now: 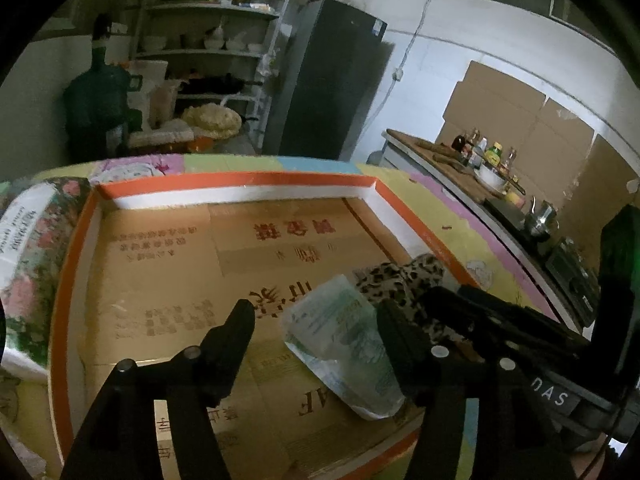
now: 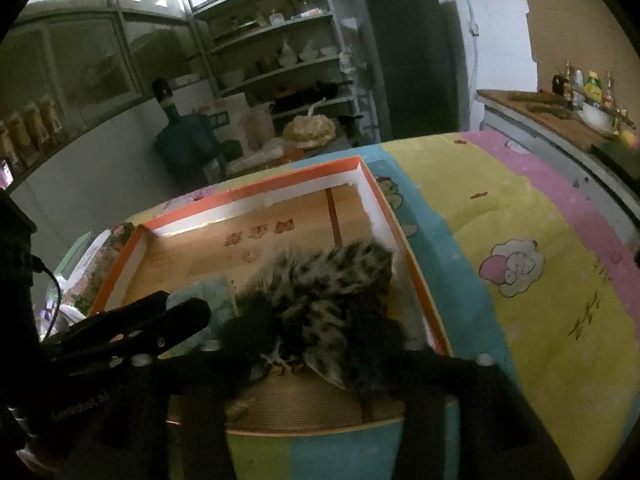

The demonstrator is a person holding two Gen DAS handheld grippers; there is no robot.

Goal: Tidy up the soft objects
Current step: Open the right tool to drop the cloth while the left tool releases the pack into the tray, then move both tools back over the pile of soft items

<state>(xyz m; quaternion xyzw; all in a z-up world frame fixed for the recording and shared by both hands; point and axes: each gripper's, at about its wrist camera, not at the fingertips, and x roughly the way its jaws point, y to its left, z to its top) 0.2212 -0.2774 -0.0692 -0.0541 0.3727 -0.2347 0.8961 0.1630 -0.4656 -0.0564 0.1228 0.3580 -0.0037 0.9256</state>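
An orange-rimmed shallow box (image 1: 240,179) with a brown cardboard floor lies on a colourful tablecloth. In the left wrist view my left gripper (image 1: 316,316) is open over the box, and a soft green-white tissue pack (image 1: 344,344) lies between its fingers, against the right one. A leopard-print soft cloth (image 1: 400,276) lies just behind the pack. In the right wrist view my right gripper (image 2: 316,332) is shut on the leopard-print cloth (image 2: 332,276) inside the box (image 2: 256,190). The left gripper (image 2: 160,320) shows at the left, beside the pack (image 2: 212,292).
A floral-wrapped soft pack (image 1: 36,248) lies left of the box. A counter with bottles, a bowl and a kettle (image 1: 492,168) stands at the right. Shelves (image 1: 208,40), a dark fridge (image 1: 332,88) and a water jug (image 1: 96,100) stand behind the table.
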